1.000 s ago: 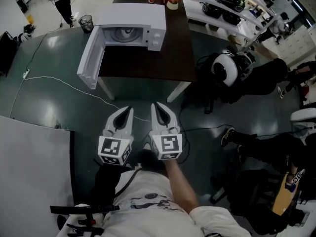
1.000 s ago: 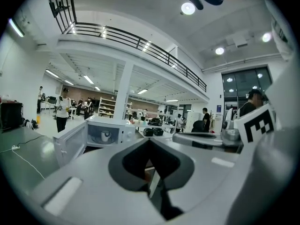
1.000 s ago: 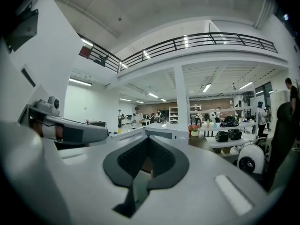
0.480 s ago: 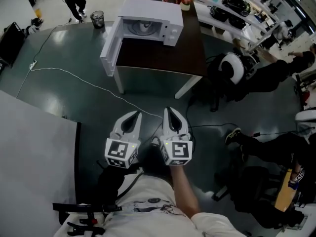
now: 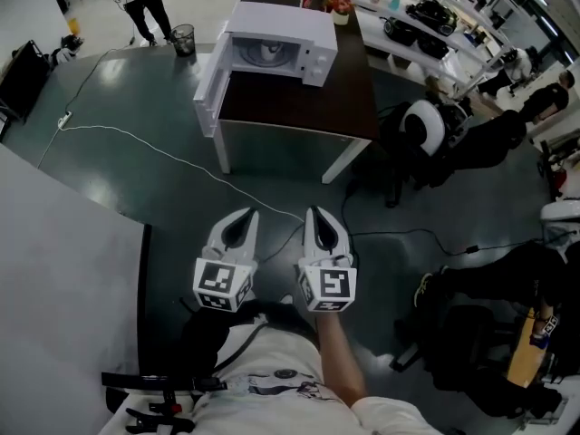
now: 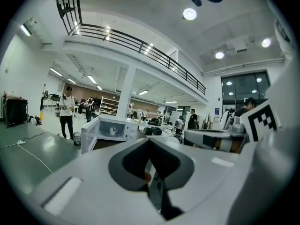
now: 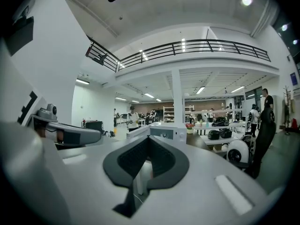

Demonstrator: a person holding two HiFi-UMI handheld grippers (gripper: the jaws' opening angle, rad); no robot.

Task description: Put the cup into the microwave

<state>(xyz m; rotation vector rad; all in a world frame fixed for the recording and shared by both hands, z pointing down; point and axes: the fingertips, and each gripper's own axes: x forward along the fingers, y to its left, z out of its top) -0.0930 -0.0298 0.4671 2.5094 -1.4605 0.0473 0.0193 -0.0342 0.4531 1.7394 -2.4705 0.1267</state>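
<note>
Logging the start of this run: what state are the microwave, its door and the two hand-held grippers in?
Microwave: upright on the dark table.
Microwave door: swung wide open.
Left hand-held gripper: shut, nothing between its jaws.
Right hand-held gripper: shut, nothing between its jaws.

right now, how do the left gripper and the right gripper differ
The left gripper leans in toward the right gripper, which points nearly straight at the table. The left gripper's marker cube carries a different pattern from the right gripper's. A bare forearm shows behind the right gripper; behind the left gripper it is dark. Shared: both are white, shut, empty, and short of the open microwave.
</note>
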